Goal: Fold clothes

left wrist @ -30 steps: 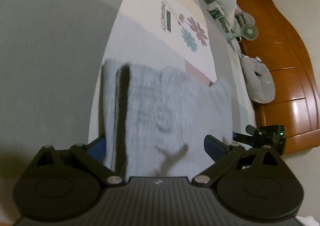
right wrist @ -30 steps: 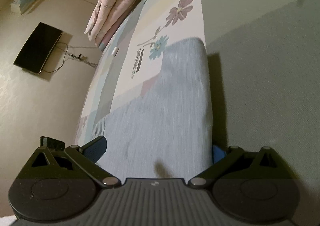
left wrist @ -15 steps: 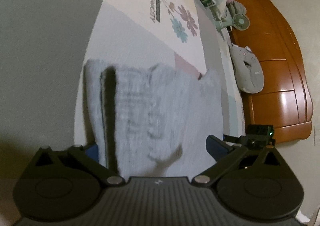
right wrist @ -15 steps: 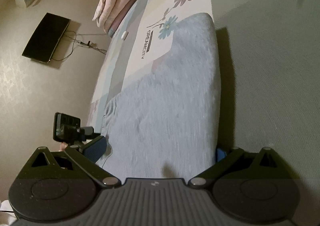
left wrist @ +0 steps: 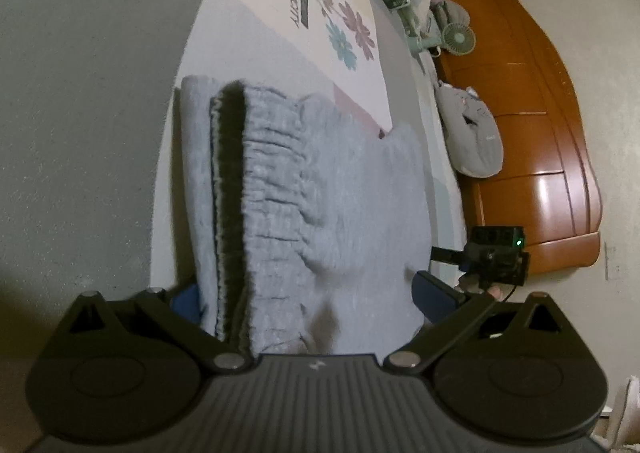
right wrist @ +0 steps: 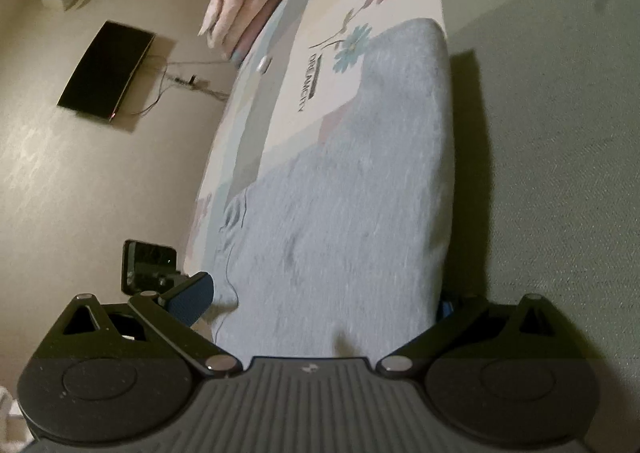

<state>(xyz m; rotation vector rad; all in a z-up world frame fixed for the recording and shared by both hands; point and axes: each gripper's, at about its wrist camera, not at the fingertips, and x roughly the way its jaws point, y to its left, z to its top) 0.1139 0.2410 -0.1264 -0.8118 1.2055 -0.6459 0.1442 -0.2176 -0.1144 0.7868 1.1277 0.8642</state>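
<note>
1. The grey garment (left wrist: 320,189) lies on the bed (left wrist: 256,29), long axis running near to far, elastic waistband (left wrist: 276,173) facing left.
2. Only the left view shows the waistband; the right view shows the garment's smooth side (right wrist: 360,193) and a wall television (right wrist: 106,71).
3. The left claw (left wrist: 312,295) and the right claw (right wrist: 320,299) are both spread wide, the cloth between the fingers, probably touching.

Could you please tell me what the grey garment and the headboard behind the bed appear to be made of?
The grey garment looks like soft, matte knit fabric, probably cotton jersey: it has a heathered surface and a gathered, elastic-looking waistband. The headboard looks like varnished wood, judging from its glossy orange-brown panels with bright light reflections.
</note>
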